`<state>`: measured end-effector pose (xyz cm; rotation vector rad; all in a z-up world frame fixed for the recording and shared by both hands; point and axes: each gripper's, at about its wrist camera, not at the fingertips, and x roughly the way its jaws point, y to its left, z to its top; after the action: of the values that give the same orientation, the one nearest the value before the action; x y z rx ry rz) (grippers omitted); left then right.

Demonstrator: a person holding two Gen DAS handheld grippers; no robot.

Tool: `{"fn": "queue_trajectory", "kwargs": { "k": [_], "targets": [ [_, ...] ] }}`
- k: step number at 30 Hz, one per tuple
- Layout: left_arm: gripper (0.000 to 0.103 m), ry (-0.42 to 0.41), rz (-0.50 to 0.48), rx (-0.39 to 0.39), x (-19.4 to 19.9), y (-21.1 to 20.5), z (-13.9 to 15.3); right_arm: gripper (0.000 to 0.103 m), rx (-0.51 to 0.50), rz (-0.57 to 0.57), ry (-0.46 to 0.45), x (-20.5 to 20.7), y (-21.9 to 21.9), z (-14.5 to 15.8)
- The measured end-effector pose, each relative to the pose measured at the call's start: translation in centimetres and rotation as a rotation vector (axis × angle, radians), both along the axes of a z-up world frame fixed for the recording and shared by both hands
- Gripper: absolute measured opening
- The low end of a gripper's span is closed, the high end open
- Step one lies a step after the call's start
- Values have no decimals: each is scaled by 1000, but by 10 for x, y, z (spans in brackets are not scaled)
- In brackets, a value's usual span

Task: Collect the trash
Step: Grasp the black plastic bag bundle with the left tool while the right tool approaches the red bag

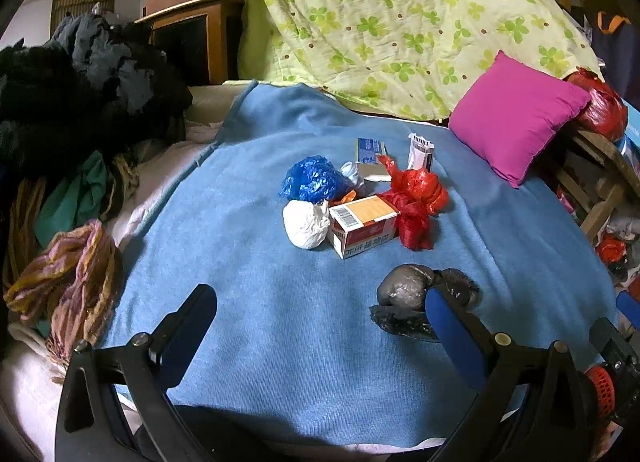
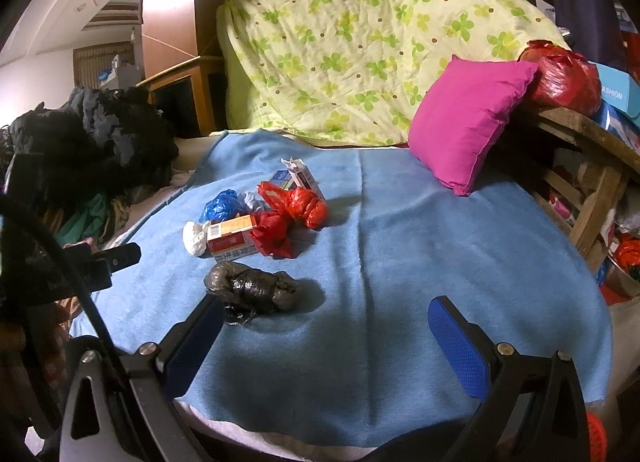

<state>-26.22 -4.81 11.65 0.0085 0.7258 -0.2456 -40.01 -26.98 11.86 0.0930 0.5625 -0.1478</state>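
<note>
Blue blanket (image 1: 280, 342) holds bunched trash; both grippers, left (image 1: 320, 302) and right (image 2: 326, 314), hover with fingers apart near a black bag (image 2: 252, 290).

We see a plain blue blanket (image 1: 280, 342) under a solid magenta pillow (image 1: 516, 117). Behind hangs a pale yellow quilt (image 1: 400, 21) printed with green clovers and brown dots. The trash: a blue bag (image 1: 312, 179), a white wad (image 1: 306, 223), a red bag (image 1: 416, 197), a grey-black bag (image 2: 250, 288), an orange-and-red box (image 1: 362, 223).
</note>
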Motion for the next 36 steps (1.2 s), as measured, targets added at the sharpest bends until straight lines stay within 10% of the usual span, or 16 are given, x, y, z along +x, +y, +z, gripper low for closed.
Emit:
{"fn": "queue_trajectory", "kwargs": {
  "k": [12, 28, 29, 31, 36],
  "targets": [
    [103, 91, -35, -68, 23, -5, -28, 103, 73, -10, 41, 5, -12, -23],
    [103, 138, -429, 164, 61, -116, -72, 103, 147, -78, 44, -2, -51, -36],
    [94, 142, -444, 156, 60, -117, -74, 103, 144, -77, 47, -1, -52, -36],
    [45, 191, -498, 142, 60, -121, -81, 103, 137, -76, 50, 1, -52, -36],
    [44, 163, -473, 76, 51, -100, -70, 103, 117, -64, 66, 19, -50, -36]
  ]
}}
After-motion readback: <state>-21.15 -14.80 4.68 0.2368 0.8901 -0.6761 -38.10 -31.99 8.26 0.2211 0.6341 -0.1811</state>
